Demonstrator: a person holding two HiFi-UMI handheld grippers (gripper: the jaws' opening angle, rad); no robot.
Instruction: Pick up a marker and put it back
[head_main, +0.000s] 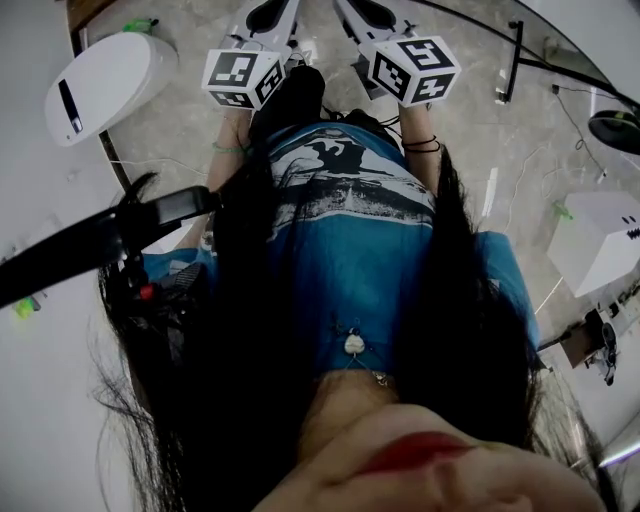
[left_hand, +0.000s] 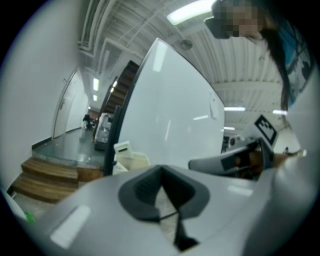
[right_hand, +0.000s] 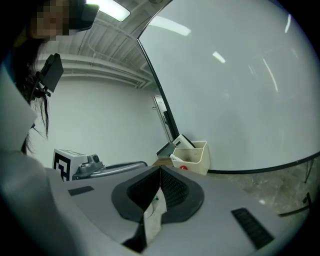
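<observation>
Whiteboard (right_hand: 240, 90) ahead, cream tray (right_hand: 192, 159) at its lower edge. My left gripper (left_hand: 161, 171) and right gripper (right_hand: 160, 174) both closed, empty. Better open right jaws wide before reaching for marker.

Dim head view, glaring ceiling light (left_hand: 192, 11), fisheye-bent edges, soft focus

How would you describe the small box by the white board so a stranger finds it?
Find the big white board in the right gripper view and follow its black edge down to its lower corner. There sits a small cream box, open-topped, with a white block sticking out and a red spot on its front.
</observation>
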